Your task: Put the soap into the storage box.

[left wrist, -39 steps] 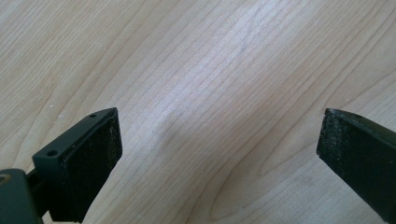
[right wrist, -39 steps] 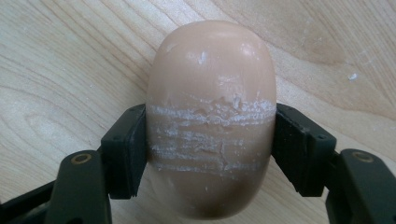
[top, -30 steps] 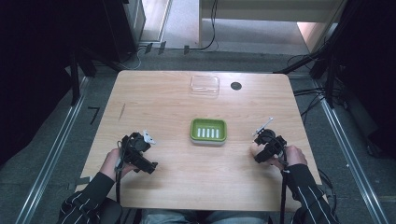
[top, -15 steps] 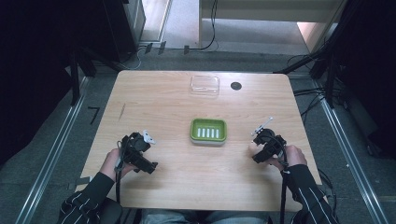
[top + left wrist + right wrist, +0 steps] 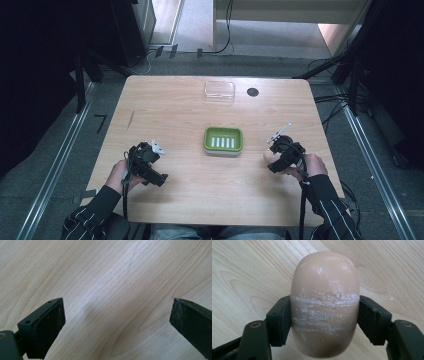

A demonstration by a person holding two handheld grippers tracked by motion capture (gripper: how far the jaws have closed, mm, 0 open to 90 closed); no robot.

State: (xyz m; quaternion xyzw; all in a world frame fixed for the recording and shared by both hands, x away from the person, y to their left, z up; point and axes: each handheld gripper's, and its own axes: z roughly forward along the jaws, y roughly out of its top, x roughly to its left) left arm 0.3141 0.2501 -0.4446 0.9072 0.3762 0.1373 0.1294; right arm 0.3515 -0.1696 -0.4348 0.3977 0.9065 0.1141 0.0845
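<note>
A peach-coloured oval soap bar (image 5: 324, 285) with white scuff bands across its middle sits between my right gripper's (image 5: 324, 320) jaws, which are shut on its sides just above the wooden table (image 5: 180, 115). In the high view the right gripper (image 5: 274, 157) holds the soap bar (image 5: 268, 155) right of the green slotted soap dish (image 5: 223, 140). My left gripper (image 5: 150, 167) rests at the front left. Its jaws stand open in the left gripper view (image 5: 116, 322), with bare wood between them.
A clear plastic lid or box (image 5: 219, 91) lies at the table's far edge, with a small black disc (image 5: 252, 92) to its right. Cables trail from both grippers toward the person's striped sleeves (image 5: 330, 205). Metal rails run along the floor on both sides.
The right gripper with the soap has edged slightly left toward the green dish. The left gripper has stayed where it was.
</note>
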